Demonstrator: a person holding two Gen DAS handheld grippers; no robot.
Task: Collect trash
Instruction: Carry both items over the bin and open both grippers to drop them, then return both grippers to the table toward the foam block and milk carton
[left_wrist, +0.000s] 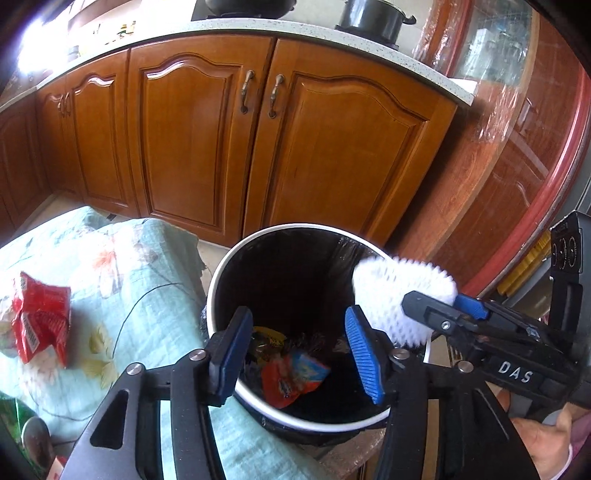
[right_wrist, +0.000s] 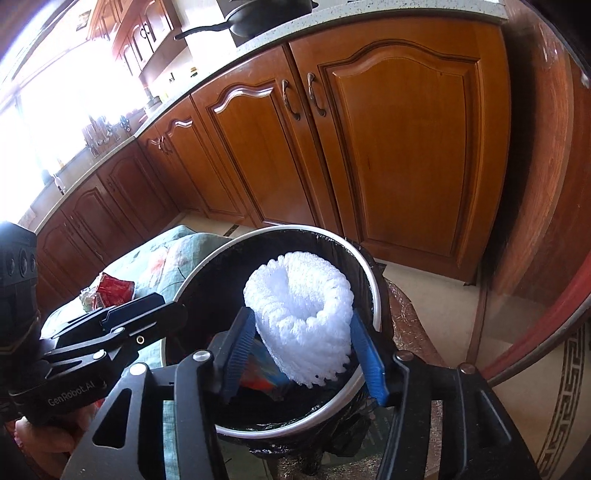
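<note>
With both grippers over the lined bin (right_wrist: 371, 291), the left gripper (left_wrist: 295, 350) gapes empty above wrappers while the right gripper (right_wrist: 303, 347) loosely brackets the white foam net (right_wrist: 299, 317), apparently mid-drop; next, fetch the red wrapper (left_wrist: 40, 317) on the cloth.

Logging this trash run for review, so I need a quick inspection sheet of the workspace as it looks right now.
Surface: pale green floral cloth over a table.
Job's things: round white-rimmed bin with black liner holding colourful wrappers; white foam fruit net above the bin.
Clutter: crumpled red packet on the cloth.
Grippers: left tool open, empty; right tool open around the net.
Cables: nothing seen.
Surroundings: wooden cabinets, black pot.
</note>
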